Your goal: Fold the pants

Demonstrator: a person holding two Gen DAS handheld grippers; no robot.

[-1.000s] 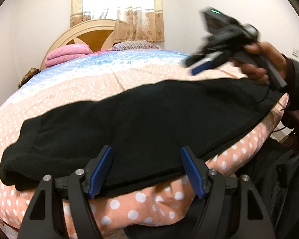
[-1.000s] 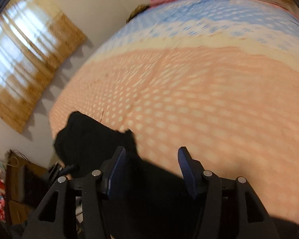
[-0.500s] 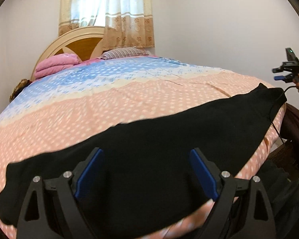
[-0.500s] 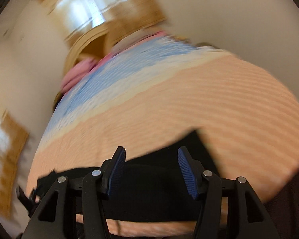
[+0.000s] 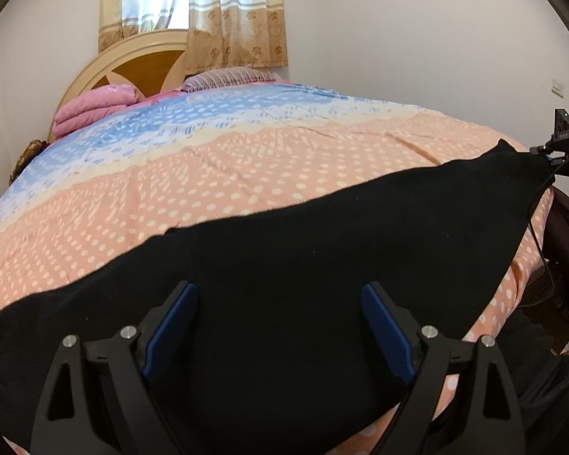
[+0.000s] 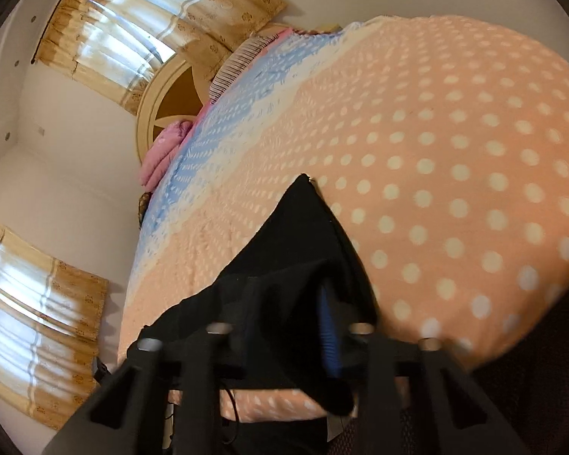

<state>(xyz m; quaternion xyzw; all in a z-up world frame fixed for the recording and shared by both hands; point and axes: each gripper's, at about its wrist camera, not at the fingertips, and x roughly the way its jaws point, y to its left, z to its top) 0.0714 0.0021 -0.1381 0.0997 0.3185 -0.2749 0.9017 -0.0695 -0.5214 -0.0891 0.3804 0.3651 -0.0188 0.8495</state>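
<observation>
Since a sec ago we swung the right gripper to the pants far right end; fingers just closed, clamped on fabric. Left gripper fingers apart over pants' near edge on bed.

Black pants, plain soft fabric, spread flat lengthwise along near edge of bed, one end corner lifted, pulled to a point.

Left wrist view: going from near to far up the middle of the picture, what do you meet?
Left hand-held gripper, open → black pants spread across the bed → peach dotted bedspread → blue band of the bedspread → striped pillow → curtain.
</observation>
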